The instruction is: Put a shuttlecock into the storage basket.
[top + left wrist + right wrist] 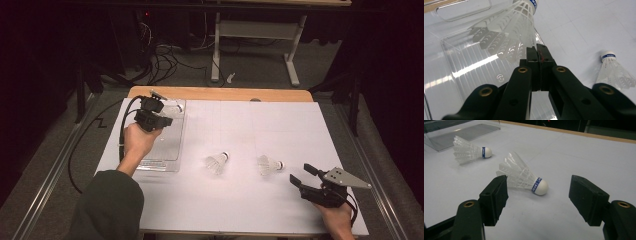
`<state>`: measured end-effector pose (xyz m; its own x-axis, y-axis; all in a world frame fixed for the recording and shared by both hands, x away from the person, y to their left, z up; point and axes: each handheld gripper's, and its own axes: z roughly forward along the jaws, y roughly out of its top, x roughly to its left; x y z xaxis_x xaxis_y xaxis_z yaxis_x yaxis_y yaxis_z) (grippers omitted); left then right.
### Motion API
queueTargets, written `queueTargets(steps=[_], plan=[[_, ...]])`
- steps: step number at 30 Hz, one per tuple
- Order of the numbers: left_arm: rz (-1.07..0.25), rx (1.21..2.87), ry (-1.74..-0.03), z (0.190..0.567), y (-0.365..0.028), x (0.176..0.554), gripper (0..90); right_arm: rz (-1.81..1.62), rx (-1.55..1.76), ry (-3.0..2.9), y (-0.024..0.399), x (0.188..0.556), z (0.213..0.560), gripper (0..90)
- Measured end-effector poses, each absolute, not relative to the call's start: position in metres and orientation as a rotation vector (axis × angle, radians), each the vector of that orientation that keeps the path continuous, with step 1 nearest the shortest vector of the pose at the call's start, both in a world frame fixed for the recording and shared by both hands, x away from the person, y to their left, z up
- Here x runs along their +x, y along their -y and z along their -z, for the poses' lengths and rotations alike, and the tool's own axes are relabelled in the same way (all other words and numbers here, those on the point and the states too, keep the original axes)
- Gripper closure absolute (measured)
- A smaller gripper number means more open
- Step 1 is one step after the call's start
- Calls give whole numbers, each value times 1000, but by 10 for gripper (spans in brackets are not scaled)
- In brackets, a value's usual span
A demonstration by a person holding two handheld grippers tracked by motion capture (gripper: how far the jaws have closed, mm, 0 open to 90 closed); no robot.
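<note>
My left gripper hangs over a clear plastic tray at the table's left. Its jaws are shut on the feather skirt of a white shuttlecock, pinched at the gripper; the cork with its blue band points away. Two more white shuttlecocks lie on the white sheet, one in the middle and one right of it. My right gripper rests near the front right corner, open. The nearer shuttlecock lies on its side just ahead of its gripper, untouched.
The tray's ribbed floor lies beneath the held shuttlecock. The middle shuttlecock lies off to the side of the tray. A wooden table edge borders the sheet at the back. Cables and a desk frame stand on the floor beyond.
</note>
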<state>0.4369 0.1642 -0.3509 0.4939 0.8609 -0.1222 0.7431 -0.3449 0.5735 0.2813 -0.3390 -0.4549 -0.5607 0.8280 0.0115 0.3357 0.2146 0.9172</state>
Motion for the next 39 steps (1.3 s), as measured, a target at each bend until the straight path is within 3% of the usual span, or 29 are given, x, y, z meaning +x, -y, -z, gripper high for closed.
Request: queueTargets(steps=[39], plan=[[-253,2191,-1452,382,-162,471,896,-1323,1074,-2010,339,281,455,318]])
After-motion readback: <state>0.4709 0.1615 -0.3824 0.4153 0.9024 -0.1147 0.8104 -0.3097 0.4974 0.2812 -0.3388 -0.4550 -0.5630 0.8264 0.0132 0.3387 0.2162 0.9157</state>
